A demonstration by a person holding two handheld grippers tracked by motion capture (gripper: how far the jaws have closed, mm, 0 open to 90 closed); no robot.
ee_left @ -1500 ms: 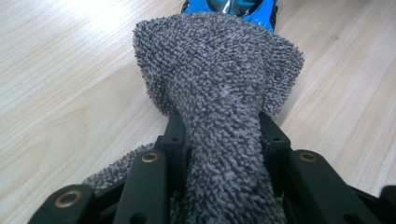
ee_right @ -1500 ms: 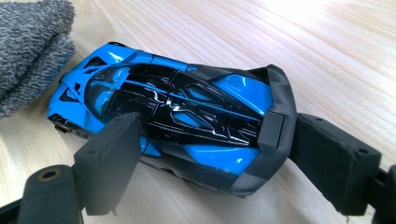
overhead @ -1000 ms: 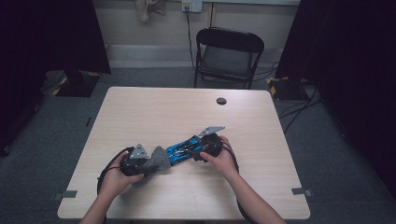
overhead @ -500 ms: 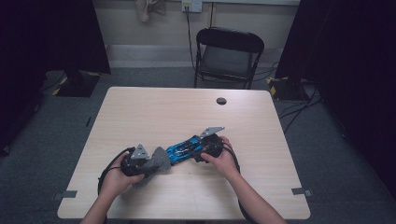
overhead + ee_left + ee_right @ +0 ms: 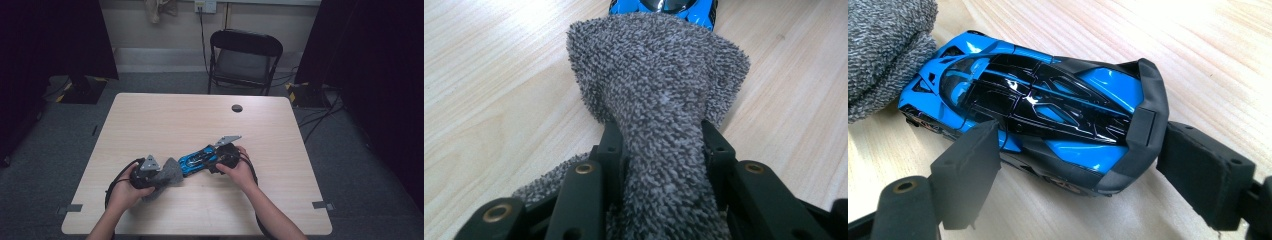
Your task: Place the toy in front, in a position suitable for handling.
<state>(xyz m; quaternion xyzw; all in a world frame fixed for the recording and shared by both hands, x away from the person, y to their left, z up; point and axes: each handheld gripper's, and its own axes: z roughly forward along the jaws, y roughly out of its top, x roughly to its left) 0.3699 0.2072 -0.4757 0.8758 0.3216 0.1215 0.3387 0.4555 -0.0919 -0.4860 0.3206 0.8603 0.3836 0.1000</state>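
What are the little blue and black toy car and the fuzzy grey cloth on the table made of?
The blue and black toy car looks like glossy painted metal or hard plastic: it shows sharp bright reflections; which one cannot be told. The fuzzy grey cloth looks like soft looped terry or microfibre, with a nubbly matte pile that bunches between the jaws.

a glossy blue toy car [image 5: 1033, 105] with a black roof, black canopy lines and a black rear wing sits on its wheels on the pale wooden table, angled diagonally near the front middle of the tabletop [image 5: 197, 160]. a grey, nubby terry cloth [image 5: 659, 100] lies bunched and pinched into a narrow neck at one end, its wider free end spread over the table and touching the car's nose [image 5: 883, 55].
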